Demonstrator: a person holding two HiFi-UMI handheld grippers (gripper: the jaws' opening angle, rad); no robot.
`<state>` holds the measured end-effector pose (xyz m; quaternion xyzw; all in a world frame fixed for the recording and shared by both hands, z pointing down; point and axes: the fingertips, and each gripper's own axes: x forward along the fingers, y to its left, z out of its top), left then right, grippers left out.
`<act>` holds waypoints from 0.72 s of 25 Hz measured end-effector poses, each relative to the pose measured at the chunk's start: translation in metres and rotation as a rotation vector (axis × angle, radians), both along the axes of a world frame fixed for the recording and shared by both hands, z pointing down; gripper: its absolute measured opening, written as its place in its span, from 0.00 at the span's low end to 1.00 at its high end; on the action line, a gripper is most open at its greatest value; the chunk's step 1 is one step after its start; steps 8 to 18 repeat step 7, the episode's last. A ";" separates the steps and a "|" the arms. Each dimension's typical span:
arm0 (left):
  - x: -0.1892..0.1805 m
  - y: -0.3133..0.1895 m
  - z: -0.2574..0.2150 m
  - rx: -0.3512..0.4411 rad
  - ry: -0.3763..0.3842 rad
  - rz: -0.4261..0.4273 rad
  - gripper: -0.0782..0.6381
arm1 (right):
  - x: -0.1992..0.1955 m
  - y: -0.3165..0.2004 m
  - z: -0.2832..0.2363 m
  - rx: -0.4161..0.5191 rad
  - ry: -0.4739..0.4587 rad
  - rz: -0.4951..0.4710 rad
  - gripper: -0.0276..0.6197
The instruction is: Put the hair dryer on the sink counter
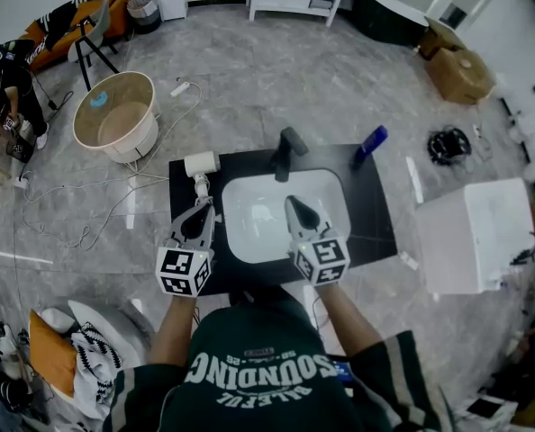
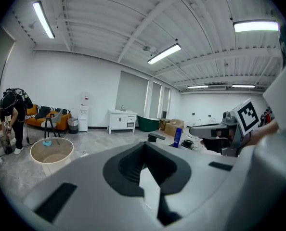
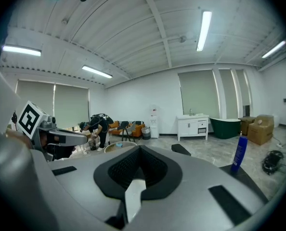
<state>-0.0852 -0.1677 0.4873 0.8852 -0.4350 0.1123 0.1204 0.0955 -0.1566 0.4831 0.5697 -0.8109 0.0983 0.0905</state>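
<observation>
1. The head view alone shows the hair dryer [image 1: 201, 165]. It is white and lies on the far left corner of the black sink counter [image 1: 376, 223], left of the faucet [image 1: 288, 151]. Its handle runs back toward the near edge.
2. The left gripper [image 1: 204, 207] is just near of that handle's end; no view shows whether they touch. The right gripper [image 1: 293, 202] is over the white basin [image 1: 249, 205].
3. The left gripper view shows its dark pads closed together with nothing held, and no hair dryer. It looks over the faucet to the blue bottle [image 2: 177, 137], with the right gripper's marker cube [image 2: 247, 114] at its right.
4. The right gripper view also shows its jaws together and empty. The bottle stands upright at its right, and the left gripper's cube [image 3: 30, 119] is at its left.
5. Both gripper views show the far wall with a white cabinet [image 2: 122, 120] and ceiling lights. A round tub [image 1: 114, 115] stands on the floor, far left of the counter.
</observation>
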 end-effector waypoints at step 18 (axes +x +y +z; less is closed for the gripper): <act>-0.003 0.001 0.003 -0.005 0.007 -0.004 0.11 | -0.003 -0.001 -0.001 0.010 0.004 -0.011 0.04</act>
